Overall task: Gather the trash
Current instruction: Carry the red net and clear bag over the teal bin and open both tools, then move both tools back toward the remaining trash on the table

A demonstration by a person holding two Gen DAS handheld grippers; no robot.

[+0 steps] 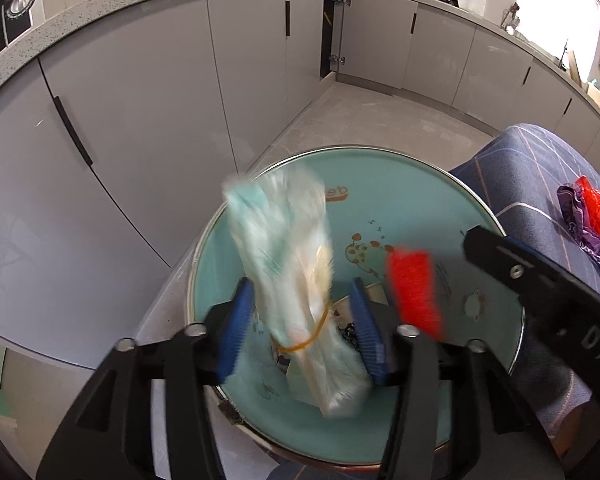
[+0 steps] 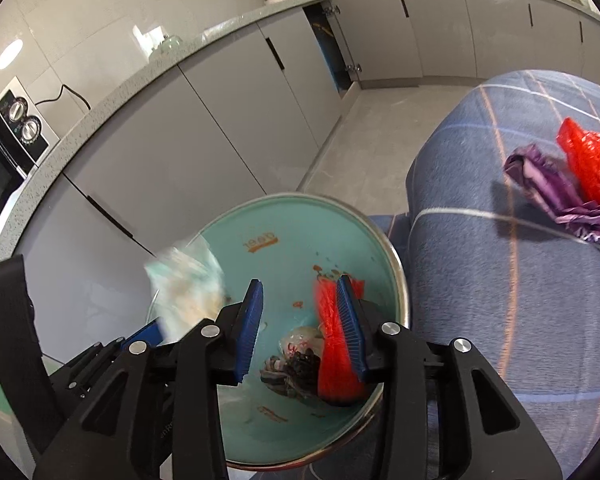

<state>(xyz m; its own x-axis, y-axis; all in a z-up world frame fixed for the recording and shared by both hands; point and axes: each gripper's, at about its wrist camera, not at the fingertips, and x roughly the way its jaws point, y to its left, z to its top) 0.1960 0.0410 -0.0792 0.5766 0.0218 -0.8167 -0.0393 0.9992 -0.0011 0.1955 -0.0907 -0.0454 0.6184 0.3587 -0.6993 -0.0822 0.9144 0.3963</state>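
Note:
A round teal trash bin (image 1: 400, 208) with cartoon prints stands on the floor under both grippers; it also shows in the right wrist view (image 2: 296, 240). My left gripper (image 1: 300, 320) is open, and a blurred pale green and white wrapper (image 1: 292, 276) with a rubber band hangs between its blue pads, apart from them, over the bin. My right gripper (image 2: 300, 320) is open; a blurred red wrapper (image 2: 334, 344) lies against its right pad over the bin. Crumpled trash (image 2: 292, 364) lies at the bin's bottom.
A blue checked cloth surface (image 2: 480, 280) is to the right, with a purple wrapper (image 2: 556, 192) and a red wrapper (image 2: 592, 160) on it. Grey kitchen cabinets (image 1: 140, 120) run along the left and back. A microwave (image 2: 4, 152) sits on the counter.

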